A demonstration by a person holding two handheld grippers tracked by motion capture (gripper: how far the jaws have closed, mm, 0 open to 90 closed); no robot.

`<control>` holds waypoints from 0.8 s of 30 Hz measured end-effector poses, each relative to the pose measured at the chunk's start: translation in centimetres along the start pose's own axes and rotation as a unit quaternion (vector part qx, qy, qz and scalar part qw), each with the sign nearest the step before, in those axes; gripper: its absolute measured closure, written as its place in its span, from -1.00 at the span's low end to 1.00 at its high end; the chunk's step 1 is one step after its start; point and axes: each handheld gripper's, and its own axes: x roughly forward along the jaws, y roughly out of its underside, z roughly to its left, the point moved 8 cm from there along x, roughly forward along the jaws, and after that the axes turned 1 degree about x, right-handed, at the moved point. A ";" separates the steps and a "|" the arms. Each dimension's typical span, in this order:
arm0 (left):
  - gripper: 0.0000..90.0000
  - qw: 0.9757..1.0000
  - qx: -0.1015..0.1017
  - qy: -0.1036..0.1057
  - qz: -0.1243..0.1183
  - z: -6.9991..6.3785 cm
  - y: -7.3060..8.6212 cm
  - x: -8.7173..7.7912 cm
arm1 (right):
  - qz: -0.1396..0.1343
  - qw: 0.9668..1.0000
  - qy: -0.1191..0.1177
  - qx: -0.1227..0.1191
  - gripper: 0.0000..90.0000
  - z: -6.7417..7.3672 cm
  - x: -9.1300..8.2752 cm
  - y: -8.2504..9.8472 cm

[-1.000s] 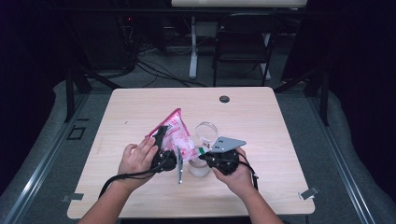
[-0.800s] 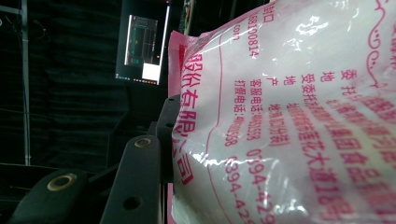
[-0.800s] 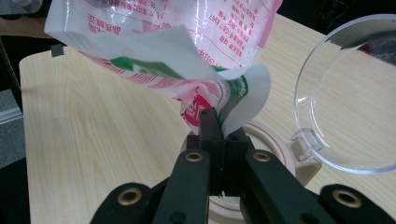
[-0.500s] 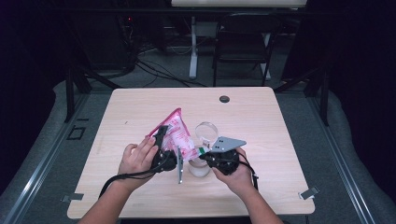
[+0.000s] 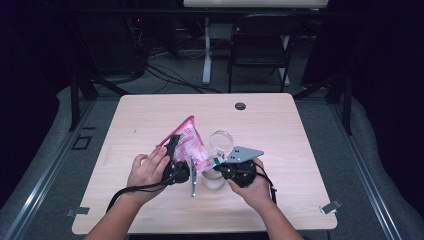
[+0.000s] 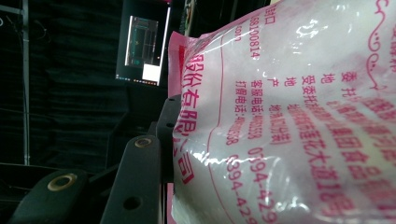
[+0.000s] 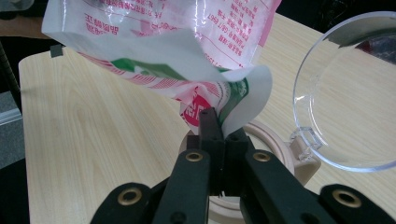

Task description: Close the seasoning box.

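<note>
Both hands are in close over the table, left gripper (image 5: 176, 152) jaws clamped halfway, right gripper (image 7: 216, 122) jaws pinched fully together.

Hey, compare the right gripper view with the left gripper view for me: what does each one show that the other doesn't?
Right gripper view alone: the right tool pinching the open lower corner of the pink bag above a beige jar, whose clear lid is hinged open, and the wooden table. Left gripper view alone: the bag's side close up, pressed against a black pad of the left tool, with a lit screen in the dark room behind. Shared: the pink bag with red print.
</note>
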 end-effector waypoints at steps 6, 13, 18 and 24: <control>0.41 1.000 0.001 -0.001 0.000 0.1 -0.1 -0.1 | -0.001 1.000 0.001 0.000 1.00 0.0 0.0 0.0; 0.41 1.000 0.001 -0.002 -0.003 0.2 -0.2 -0.1 | -0.001 1.000 0.001 0.001 1.00 0.0 0.0 0.0; 0.41 1.000 0.002 -0.004 -0.005 0.2 -0.2 0.0 | 0.000 1.000 0.000 0.001 1.00 0.0 0.0 0.0; 0.41 1.000 0.003 -0.007 -0.006 0.3 -0.3 0.0 | 0.002 1.000 0.002 0.001 1.00 -0.1 0.0 0.1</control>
